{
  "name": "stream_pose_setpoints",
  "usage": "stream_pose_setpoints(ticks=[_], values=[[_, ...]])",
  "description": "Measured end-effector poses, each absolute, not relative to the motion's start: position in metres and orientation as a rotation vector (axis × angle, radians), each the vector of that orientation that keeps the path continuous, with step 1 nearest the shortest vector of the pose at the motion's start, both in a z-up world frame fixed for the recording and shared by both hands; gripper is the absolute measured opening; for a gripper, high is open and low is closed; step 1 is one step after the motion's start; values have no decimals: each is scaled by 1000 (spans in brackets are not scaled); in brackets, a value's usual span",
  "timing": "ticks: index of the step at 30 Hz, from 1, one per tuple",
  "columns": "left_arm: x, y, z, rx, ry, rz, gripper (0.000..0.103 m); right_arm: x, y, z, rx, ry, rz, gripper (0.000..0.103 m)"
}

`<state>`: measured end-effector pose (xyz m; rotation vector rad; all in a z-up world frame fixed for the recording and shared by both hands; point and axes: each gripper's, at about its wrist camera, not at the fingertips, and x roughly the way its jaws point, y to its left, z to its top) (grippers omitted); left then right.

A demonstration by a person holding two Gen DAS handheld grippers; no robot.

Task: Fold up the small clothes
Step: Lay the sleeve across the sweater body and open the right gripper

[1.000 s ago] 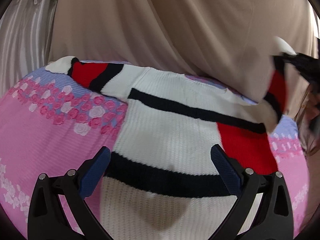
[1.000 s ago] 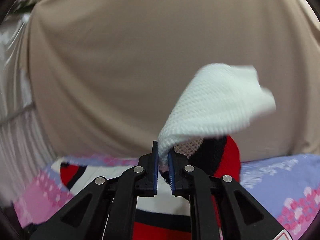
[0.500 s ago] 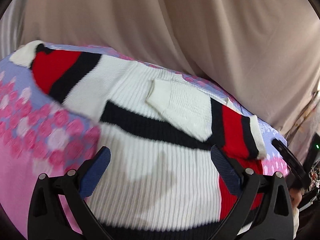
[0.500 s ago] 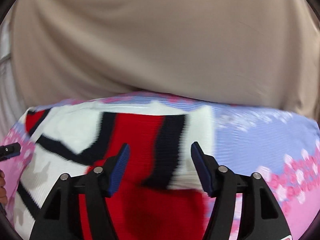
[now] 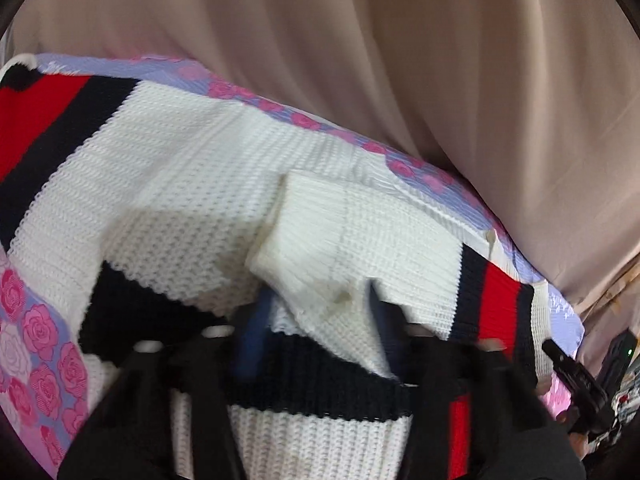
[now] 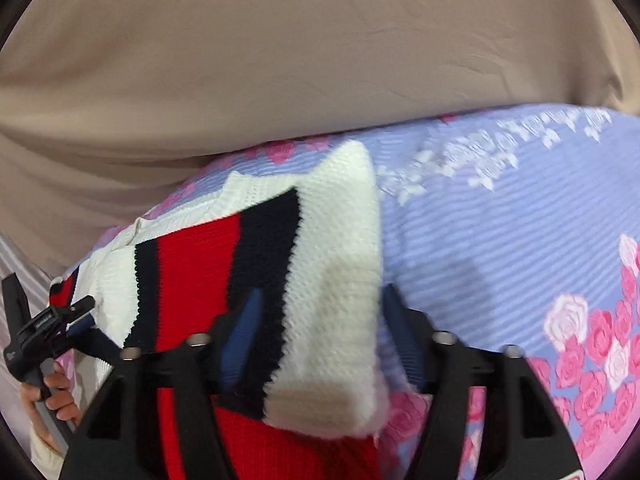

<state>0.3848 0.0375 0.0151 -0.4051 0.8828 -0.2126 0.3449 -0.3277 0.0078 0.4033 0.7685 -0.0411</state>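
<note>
Honestly, with both grippers' jaws just closing, left gripper [image 5: 320,332] around the sweater [image 5: 192,184] cuff [image 5: 304,248], right gripper [image 6: 316,332] around its shoulder edge, neither visibly pinching yet, grab both layers before lifting.

A home bedroom by the look of it, a bed spread with a rose-printed pink and lilac quilt [image 6: 500,240], beige curtain fabric [image 6: 280,60] hanging close behind it, a knit sweater [image 5: 200,184] laid out on top
</note>
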Motion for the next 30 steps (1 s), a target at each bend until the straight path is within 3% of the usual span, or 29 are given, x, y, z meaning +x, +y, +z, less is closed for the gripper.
stream_pose_setpoints(ticks=[1,5,9,11,15,19,21,25,29,30], values=[[383,35,22,-403,866,-218,8,342,-327,17,397,734,-24,10],[363,41,55,-438,714,-243,7,304,-330,58,387,473,40,9],[362,29,35,-331,760,-193,7,350,-352,-17,307,808,-174,9],[369,23,9,-325,851,-181,7,340,-357,-14,344,769,-155,9],[359,17,0,-291,811,-170,7,302,-345,21,305,650,-225,19],[353,8,-4,-265,790,-157,9,289,-294,22,241,689,12,19],[354,-1,-5,-246,784,-148,9,299,-278,-4,132,796,-14,6],[358,1,-8,-227,788,-152,11,283,-328,-22,286,812,-65,0],[355,10,-8,-241,785,-161,12,264,-344,-5,344,777,-129,0],[355,11,-8,-242,783,-157,12,262,-339,8,302,751,-168,10]])
